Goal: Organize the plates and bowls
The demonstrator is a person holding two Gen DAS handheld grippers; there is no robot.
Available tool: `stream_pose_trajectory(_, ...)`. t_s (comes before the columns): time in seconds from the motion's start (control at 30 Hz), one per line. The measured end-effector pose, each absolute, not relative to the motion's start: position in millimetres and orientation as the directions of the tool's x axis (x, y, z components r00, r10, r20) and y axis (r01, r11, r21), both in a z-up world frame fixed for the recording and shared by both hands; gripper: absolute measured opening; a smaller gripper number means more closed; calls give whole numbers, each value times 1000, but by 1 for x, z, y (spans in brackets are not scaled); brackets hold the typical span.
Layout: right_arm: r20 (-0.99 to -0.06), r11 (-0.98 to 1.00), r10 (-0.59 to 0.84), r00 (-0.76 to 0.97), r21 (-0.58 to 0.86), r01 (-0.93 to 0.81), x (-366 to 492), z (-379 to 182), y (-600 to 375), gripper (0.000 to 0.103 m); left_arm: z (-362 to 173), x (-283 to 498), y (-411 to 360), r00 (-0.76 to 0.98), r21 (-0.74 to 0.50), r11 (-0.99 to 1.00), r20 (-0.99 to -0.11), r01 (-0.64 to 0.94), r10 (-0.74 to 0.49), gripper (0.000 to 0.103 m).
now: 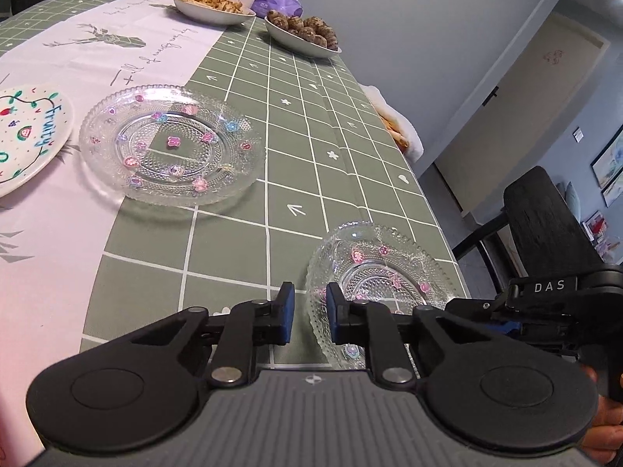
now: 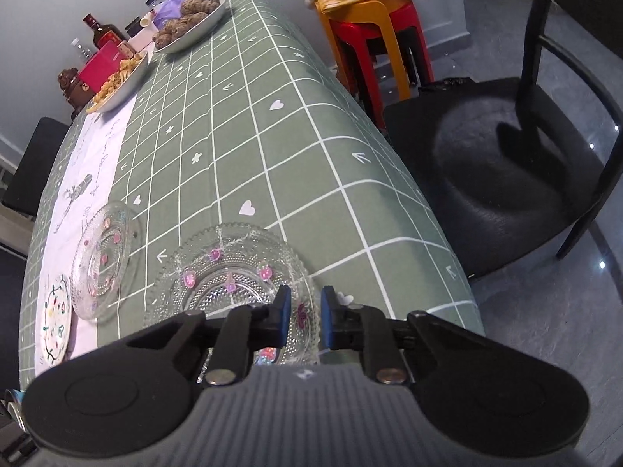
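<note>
A small clear glass plate with pink flowers (image 1: 373, 272) lies near the table's right edge. My left gripper (image 1: 309, 313) is open with the plate's near-left rim between its blue pads, not closed on it. The same plate shows in the right wrist view (image 2: 229, 272), where my right gripper (image 2: 305, 321) is open with the plate's right rim between its pads. A larger clear glass plate (image 1: 171, 144) lies further left; it also shows in the right wrist view (image 2: 103, 258). A white painted "Fruity" plate (image 1: 27, 132) lies left of it, and shows in the right wrist view (image 2: 54, 319).
Two white bowls of food (image 1: 210, 6) (image 1: 305, 33) stand at the far end with bottles and a red box (image 2: 103, 64). A black chair (image 2: 502, 163) and stacked plastic stools (image 2: 373, 39) stand beside the table's right edge (image 2: 428, 202).
</note>
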State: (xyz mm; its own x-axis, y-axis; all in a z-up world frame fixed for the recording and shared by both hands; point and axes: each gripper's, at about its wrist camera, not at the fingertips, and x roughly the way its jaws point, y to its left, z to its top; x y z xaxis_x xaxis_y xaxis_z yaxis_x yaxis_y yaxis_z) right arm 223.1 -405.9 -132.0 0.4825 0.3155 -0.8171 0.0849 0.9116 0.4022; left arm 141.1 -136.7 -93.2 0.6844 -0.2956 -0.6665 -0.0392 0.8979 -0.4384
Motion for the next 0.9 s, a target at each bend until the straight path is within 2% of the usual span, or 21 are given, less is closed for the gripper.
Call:
stream_pose_trajectory(0.07,-817,907,320,479,410,94,223,-134,-406,12,-94,143,-137,674,-454,891,-665,-25,-320,13)
stream_pose_trajectory(0.23,-814,904,319,485,415,102,221,-133,-406,10,-94,145,-133,670,-469,882,-666,-34,-328,11)
stream_pose_trajectory(0.43,-812,893,358,460,442,85,212,-126,-402,6,-84,130,-122,684,-477,877,-658,-56,-314,11)
stream_pose_trajectory(0.63,-816,894,391,425,447,35,184,-119,-389,6,-70,96,-112,694,-450,889,-667,-85,-271,11)
stream_pose_trajectory(0.9,-832,902,392,393,431,13,155,-117,-388,6,-66,60,-112,684,-443,893,-675,-75,-277,11)
